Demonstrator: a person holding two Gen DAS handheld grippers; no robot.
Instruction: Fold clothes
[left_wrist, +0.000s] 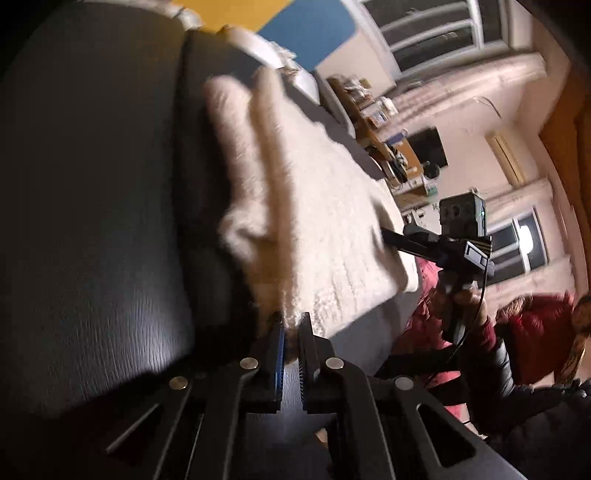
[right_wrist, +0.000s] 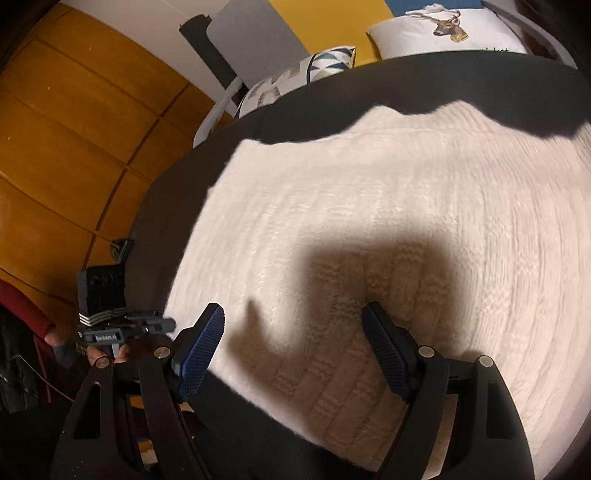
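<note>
A cream knitted sweater (left_wrist: 325, 206) lies spread on a dark grey bed cover (left_wrist: 92, 184). My left gripper (left_wrist: 291, 321) is shut on the sweater's near edge, with a bit of fuzzy knit pinched between its blue pads. In the right wrist view the sweater (right_wrist: 369, 184) fills most of the frame. My right gripper (right_wrist: 293, 308) hovers just above it, jaws wide and nothing between them. The left wrist view shows the right gripper (left_wrist: 386, 232) with its finger at the sweater's far side. The left gripper (right_wrist: 170, 325) appears at the sweater's left edge.
Two patterned pillows (right_wrist: 443, 29) (right_wrist: 295, 74) rest at the head of the bed cover (right_wrist: 443, 81). A wooden wardrobe (right_wrist: 74, 129) stands to the left. A cluttered desk (left_wrist: 388, 147) sits beyond the bed. A red-sleeved hand (left_wrist: 480, 325) holds the right gripper.
</note>
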